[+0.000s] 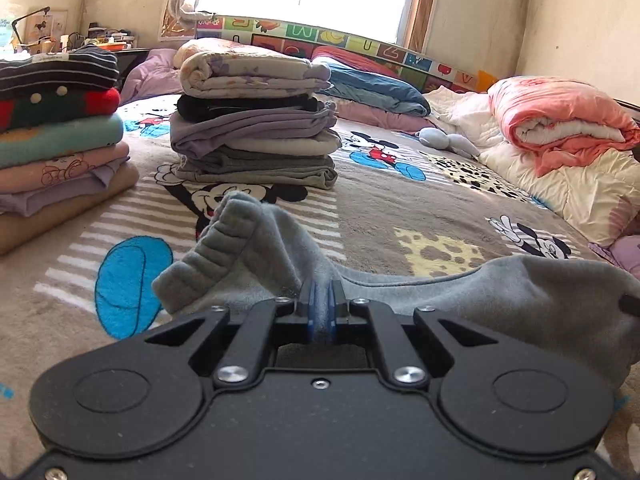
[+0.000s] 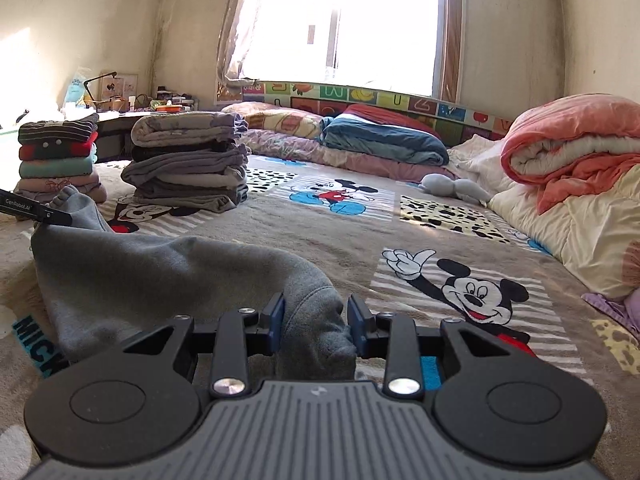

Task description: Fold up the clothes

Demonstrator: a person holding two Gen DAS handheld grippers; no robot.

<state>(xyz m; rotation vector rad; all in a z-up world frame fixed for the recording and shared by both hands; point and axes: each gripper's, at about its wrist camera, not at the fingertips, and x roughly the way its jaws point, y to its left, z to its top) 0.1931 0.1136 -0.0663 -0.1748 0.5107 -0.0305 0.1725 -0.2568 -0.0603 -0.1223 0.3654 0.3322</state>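
Room: bedroom, bright window point(image 2: 340, 20) behind, alphabet play mat point(image 1: 360, 46) standing along the wall under it.
Surface: bed covered by a cartoon-mouse blanket point(image 2: 360, 240).
Grey garment point(image 1: 500, 292): lies across the near part of the blanket, bunched and lifted at both ends; ribbed cuff point(image 1: 224, 240) sticks up in the left wrist view.
Left gripper point(image 1: 321, 300): jaws pressed together, pinching a fold of the grey garment.
Right gripper point(image 2: 316, 316): jaws partly closed around a thick bunch of the garment; left pad touches the cloth, right pad unclear.
Stacks: two piles of folded clothes at far left, striped-top pile point(image 1: 56, 128) and grey-purple pile point(image 1: 256, 120), apart from each other.
Bedding: pink quilt point(image 1: 560, 120) rolled at right; blue quilt point(image 2: 384, 140) near the play mat.
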